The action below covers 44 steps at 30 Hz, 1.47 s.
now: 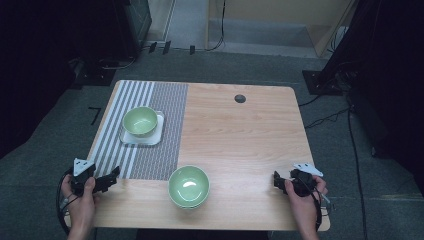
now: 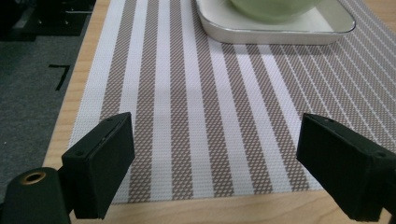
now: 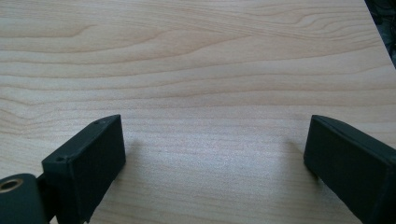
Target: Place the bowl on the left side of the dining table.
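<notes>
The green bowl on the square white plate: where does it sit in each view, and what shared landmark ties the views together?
High view: green bowl sits upper left on the square white plate, on the striped placemat.
Left gripper view: the bowl's underside is at the top edge, on the plate.
Right gripper view: bare wooden table lies ahead of the jaws.
Shared landmark: the table's light wood grain.

Place: a lab or studio
Signs: lone desk [image 1: 240, 135], grey carpet [image 1: 45, 135], floor cables [image 1: 325, 119], dark stands [image 1: 345, 45]

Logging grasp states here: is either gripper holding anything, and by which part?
Nothing is held. The left gripper and right gripper both have their jaws wide apart over the table, empty.
</notes>
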### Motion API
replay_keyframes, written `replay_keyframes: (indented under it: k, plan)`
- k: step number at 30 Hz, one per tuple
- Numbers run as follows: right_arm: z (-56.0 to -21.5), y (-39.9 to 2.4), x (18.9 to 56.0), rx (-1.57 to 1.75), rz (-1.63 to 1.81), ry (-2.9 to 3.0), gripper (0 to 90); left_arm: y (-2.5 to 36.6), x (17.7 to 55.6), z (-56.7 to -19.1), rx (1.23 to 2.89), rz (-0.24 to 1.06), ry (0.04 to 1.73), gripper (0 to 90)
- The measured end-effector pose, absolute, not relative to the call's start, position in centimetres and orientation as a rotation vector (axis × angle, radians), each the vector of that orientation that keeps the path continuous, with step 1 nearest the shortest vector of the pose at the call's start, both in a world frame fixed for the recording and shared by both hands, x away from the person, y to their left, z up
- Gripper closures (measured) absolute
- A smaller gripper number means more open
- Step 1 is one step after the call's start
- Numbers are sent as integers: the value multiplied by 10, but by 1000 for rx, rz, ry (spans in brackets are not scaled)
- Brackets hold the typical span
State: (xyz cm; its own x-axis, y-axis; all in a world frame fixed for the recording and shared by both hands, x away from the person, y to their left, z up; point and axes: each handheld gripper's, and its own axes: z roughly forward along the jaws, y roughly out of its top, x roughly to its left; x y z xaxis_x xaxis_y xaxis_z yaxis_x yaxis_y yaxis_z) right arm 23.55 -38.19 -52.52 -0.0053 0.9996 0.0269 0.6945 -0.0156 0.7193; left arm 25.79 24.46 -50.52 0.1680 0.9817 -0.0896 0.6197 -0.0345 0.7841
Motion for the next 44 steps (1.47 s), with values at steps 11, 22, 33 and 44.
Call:
replay_keyframes:
  k: [11, 22, 33, 44]
  plan:
    - [-525, -382, 236, 1762, 771, 1752, 48, 258, 248, -513, 1747, 651, 1563, 110]
    - [-525, -382, 236, 1762, 771, 1753, 48, 262, 242, -517, 1805, 648, 1578, 110]
    - [-525, -382, 236, 1761, 771, 1753, 47, 257, 242, -518, 1848, 685, 1581, 108]
    - [-525, -382, 236, 1759, 772, 1757, 46, 256, 244, -518, 1845, 686, 1583, 108]
